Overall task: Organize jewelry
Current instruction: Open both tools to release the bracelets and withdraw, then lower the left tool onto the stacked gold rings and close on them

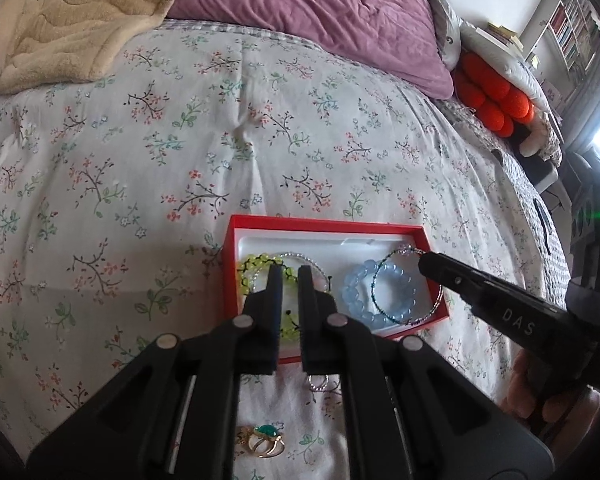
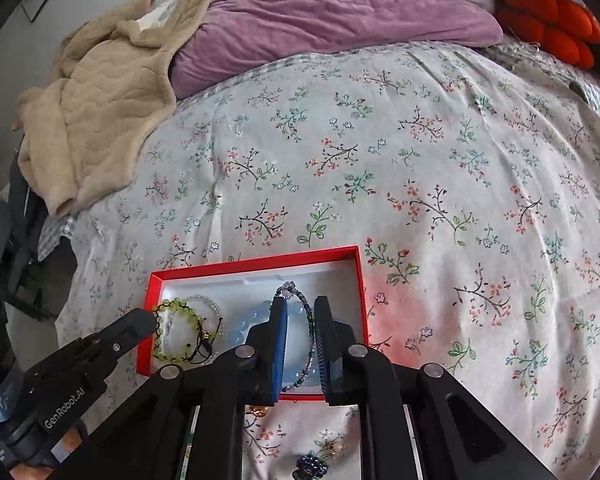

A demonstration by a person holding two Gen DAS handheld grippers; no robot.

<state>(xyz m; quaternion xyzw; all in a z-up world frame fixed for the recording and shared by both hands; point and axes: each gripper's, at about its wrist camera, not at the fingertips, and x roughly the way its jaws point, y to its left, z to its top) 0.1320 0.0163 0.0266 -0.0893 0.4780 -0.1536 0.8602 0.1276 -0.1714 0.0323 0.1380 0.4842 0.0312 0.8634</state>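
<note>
A red box (image 1: 230, 264) with a white lining lies on the flowered bedspread; it also shows in the right wrist view (image 2: 256, 266). Inside are a yellow-green bead bracelet (image 1: 256, 264), a pale blue bead bracelet (image 1: 354, 292) and a thin dark beaded bracelet (image 1: 404, 252). My left gripper (image 1: 289, 270) hovers over the yellow-green bracelet (image 2: 176, 306), jaws slightly apart and empty. My right gripper (image 2: 301, 304) is over the box's right part with the thin beaded bracelet (image 2: 310, 320) hanging between its open fingers, above the blue bracelet (image 2: 256, 316).
Loose pieces lie on the bedspread in front of the box: a gold ring with a green stone (image 1: 266, 436), a silver ring (image 1: 318, 382), a dark beaded piece (image 2: 310, 466). A purple pillow (image 1: 320, 8), a beige blanket (image 1: 72, 16) and an orange cushion (image 1: 492, 92) lie at the back.
</note>
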